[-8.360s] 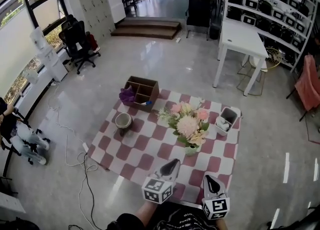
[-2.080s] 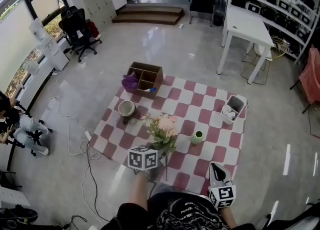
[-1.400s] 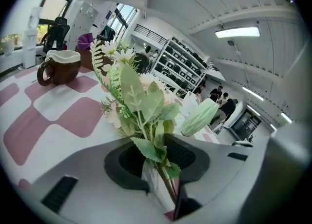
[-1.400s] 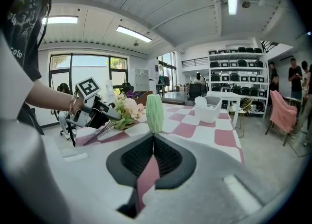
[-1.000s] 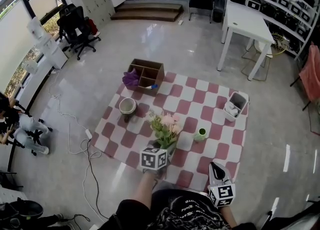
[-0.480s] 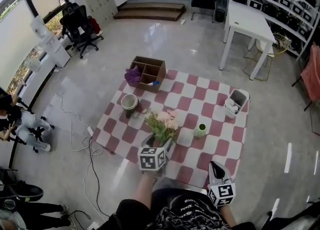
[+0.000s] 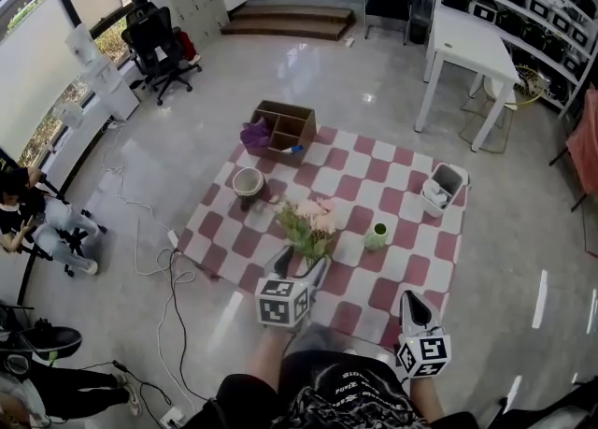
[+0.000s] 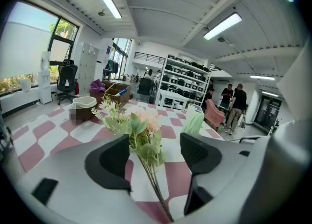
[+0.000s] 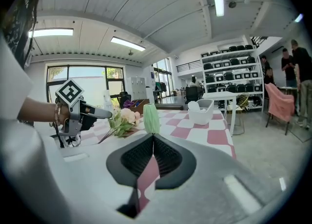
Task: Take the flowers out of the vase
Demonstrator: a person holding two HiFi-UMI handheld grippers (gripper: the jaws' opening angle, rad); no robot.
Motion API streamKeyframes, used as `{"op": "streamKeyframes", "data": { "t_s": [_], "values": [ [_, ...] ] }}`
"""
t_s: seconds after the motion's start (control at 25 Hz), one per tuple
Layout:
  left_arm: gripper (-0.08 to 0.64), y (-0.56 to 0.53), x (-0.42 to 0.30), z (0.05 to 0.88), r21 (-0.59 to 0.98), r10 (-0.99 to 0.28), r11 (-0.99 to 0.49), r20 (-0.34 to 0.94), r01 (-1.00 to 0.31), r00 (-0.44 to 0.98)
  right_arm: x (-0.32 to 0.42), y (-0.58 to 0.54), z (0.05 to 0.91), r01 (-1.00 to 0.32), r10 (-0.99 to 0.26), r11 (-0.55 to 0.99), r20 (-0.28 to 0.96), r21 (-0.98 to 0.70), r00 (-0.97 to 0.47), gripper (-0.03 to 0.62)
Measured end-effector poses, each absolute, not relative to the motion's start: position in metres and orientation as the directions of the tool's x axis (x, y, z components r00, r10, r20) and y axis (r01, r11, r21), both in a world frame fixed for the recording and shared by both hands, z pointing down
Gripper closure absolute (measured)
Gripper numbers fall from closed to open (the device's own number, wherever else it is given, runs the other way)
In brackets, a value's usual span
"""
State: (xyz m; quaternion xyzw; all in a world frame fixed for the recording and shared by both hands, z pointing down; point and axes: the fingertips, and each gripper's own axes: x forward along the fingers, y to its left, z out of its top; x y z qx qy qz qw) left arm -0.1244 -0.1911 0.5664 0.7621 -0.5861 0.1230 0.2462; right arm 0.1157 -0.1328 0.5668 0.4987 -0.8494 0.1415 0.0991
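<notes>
Flowers [image 7: 308,224] moved from vase [image 7: 377,235] onto checkered mat [image 7: 411,264]; left hand-held gripper [image 7: 299,266] just opened, stems loose between jaws; right hand-held gripper [image 7: 412,306] clenched, empty. Likely light, floppy, fragile: take bunched stems.

No words or numbers can be read anywhere. The white print on the person's black shirt [image 7: 341,397] is too small and blurred to make out. The cubes on the left tongs [image 7: 299,261] and right tongs [image 7: 410,300] carry only black-and-white square patterns, no letters.
</notes>
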Motion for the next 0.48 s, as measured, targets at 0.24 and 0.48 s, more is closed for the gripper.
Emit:
{"op": "streamKeyframes", "data": {
  "t_s": [0.24, 0.48],
  "values": [
    [0.245, -0.175, -0.107, 0.529, 0.201, -0.870, -0.264, 0.372, -0.943, 0.323, 0.123, -0.131, 0.551, -0.878, -0.835, 0.457, 0.272, -0.142, -0.478, 0.586],
    [0.247, -0.157, -0.095, 0.509, 0.189, -0.888, -0.291, 0.312, -0.938, 0.338, 0.130, -0.127, 0.532, -0.881, -0.850, 0.450, 0.233, -0.145, -0.473, 0.586]
  ]
}}
